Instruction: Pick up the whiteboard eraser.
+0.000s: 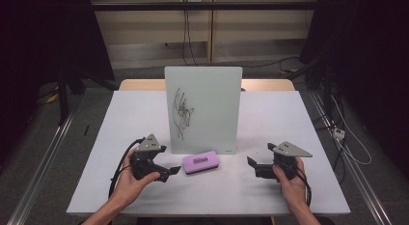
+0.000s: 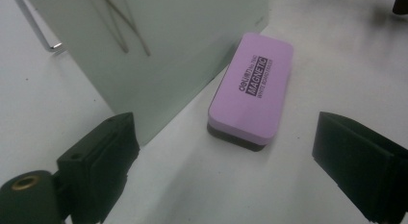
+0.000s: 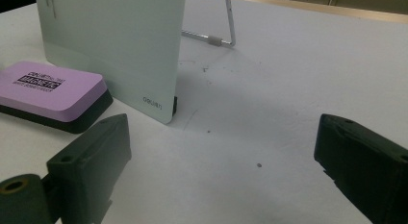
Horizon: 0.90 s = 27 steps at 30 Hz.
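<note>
From the high view, the purple eraser [image 1: 200, 163] lies flat on the white worktop [image 1: 270, 186] just in front of the upright whiteboard [image 1: 203, 109], between the left gripper [image 1: 170, 171] and the right gripper [image 1: 252, 163], both with jaws spread wide and holding nothing. The left gripper view makes the eraser's "MAGNETIC" lettering and dark felt underside readable, with the eraser nearly touching the board's lower edge. The right gripper view reveals the board's wire stand [image 3: 226, 27] behind it, while only the high view shows the black scribble [image 1: 182, 114] whole.

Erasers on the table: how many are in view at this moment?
1. The purple eraser lies flat on the white table, just in front of the upright whiteboard near its lower edge, between the left hand-held gripper and the right hand-held gripper. Another could be hidden behind the board.
</note>
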Tool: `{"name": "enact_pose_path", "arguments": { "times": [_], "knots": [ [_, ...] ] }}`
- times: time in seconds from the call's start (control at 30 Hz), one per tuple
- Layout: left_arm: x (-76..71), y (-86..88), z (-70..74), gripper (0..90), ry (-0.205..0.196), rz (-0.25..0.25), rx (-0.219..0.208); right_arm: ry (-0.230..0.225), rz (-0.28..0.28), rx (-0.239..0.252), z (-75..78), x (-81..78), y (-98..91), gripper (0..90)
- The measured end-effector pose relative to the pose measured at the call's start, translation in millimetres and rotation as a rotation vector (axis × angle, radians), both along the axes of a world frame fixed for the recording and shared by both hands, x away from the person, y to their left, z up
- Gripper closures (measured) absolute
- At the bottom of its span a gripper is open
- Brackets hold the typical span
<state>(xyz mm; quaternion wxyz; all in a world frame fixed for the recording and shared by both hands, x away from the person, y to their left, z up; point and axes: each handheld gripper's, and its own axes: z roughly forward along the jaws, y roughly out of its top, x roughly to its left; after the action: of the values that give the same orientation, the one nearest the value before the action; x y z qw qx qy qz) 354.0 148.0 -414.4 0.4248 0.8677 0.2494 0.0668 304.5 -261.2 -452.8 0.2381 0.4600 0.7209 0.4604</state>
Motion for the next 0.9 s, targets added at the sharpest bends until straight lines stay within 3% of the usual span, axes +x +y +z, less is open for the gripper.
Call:
{"name": "enact_pose_path", "arguments": {
  "times": [0.2,0.5,0.7,0.9],
  "knots": [
    [2.7,-12.5,2.2,6.5,-0.006,-0.029,0.007,-0.005,0.001,0.001,0.2,0.7,0.0,5.5],
    [9.6,-33.0,-1.8,7.0,0.020,-0.072,0.054,-0.003,0.009,-0.004,0.0,0.2,0.8,5.5],
    [14.1,-49.5,-4.0,9.3,0.029,-0.132,0.103,-0.001,0.018,-0.006,-0.3,0.6,1.7,5.5],
    [15.0,-72.3,-5.7,14.1,0.011,-0.201,0.167,0.001,0.016,-0.006,-0.4,0.8,1.4,5.5]
  ]
}}
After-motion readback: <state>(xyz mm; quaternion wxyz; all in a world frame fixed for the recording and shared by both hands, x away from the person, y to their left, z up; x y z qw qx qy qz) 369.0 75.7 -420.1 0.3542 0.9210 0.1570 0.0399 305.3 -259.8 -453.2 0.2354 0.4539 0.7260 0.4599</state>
